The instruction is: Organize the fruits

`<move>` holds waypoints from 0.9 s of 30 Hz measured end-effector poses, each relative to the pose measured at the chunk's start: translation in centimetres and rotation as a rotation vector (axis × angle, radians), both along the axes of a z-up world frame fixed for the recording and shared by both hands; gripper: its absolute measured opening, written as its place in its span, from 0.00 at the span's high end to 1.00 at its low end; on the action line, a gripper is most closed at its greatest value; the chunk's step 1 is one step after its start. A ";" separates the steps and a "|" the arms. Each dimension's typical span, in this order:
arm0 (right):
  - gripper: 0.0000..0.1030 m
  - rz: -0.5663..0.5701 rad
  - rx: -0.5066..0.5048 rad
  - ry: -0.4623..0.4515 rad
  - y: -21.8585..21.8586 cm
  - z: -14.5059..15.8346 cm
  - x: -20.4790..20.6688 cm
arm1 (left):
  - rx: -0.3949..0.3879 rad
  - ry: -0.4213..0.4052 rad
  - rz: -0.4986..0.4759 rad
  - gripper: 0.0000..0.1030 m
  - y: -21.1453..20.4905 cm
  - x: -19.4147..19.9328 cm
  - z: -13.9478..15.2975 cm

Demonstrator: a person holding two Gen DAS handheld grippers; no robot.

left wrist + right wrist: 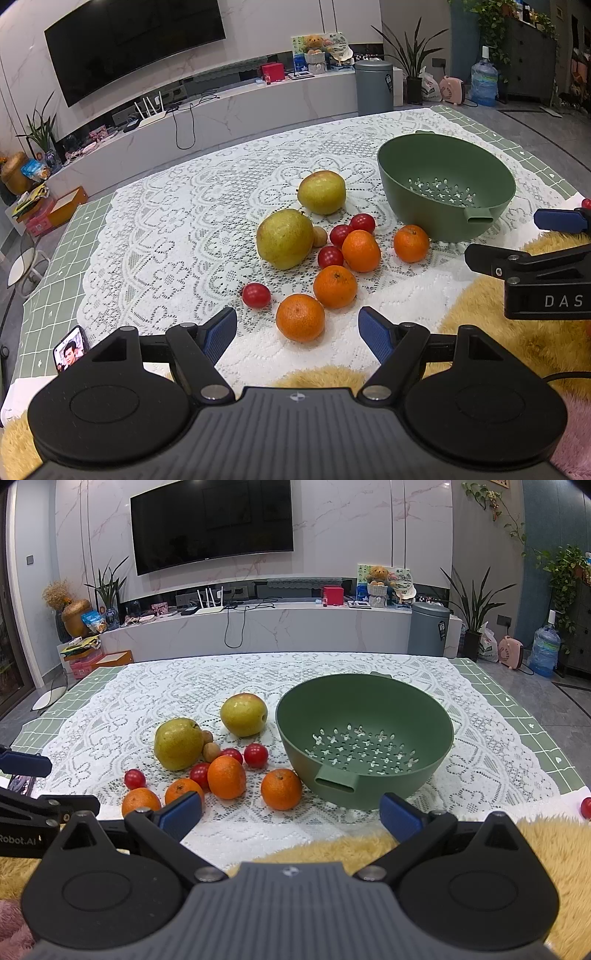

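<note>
Your left gripper (pixel 297 334) sits low at the near edge of the table with its blue pads spread wide and nothing between them, and your right gripper (pixel 290 814) hangs beside it just as wide and just as empty, both over the yellow furry mat (pixel 332 849). Just beyond your left pads lies the nearest orange (pixel 300 316), with a second orange (pixel 335 286) touching or almost touching it behind, a lone cherry tomato (pixel 256 295) to its left, and two more oranges and three tomatoes clustered a little further on. Behind those rest the nearer pear (pixel 284 238) with a small brown nut-like fruit against it, then the far pear (pixel 321 192). The green colander bowl (pixel 424 716) stands to the right of the pile, in front of your right gripper, and it holds nothing yet, so by my reading the sorting has not begun and you are at the first pick. One stray tomato (pixel 586 808) sits apart at the far right edge. The next move looks like easing the left gripper forward around the nearest orange, closing gently on its round sides so it does not roll into its neighbours, then carrying it across to the bowl.
</note>
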State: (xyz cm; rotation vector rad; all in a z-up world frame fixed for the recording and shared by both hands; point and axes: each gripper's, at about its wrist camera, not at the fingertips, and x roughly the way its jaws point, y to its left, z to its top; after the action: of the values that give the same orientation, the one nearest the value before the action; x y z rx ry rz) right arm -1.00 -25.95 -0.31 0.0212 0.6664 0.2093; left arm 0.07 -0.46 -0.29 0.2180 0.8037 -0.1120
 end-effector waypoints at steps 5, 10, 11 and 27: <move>0.04 0.002 0.002 -0.003 -0.1 -0.1 0.0 | 0.000 0.000 0.000 0.14 0.0 0.0 0.0; 0.04 0.006 0.014 -0.005 -0.2 -0.1 0.0 | -0.007 -0.007 -0.015 0.14 0.0 0.0 0.1; 0.04 0.009 0.013 -0.005 -0.1 0.1 -0.1 | -0.011 -0.013 -0.024 0.14 0.0 0.0 0.1; 0.28 0.206 0.019 0.000 2.5 1.2 4.3 | -0.133 -0.003 -0.095 0.17 2.2 6.0 2.0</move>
State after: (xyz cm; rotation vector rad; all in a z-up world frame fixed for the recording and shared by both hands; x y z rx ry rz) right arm 3.26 -23.41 0.92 -0.0296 0.6668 0.4140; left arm 6.08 1.74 1.69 0.1308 0.7795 -0.2536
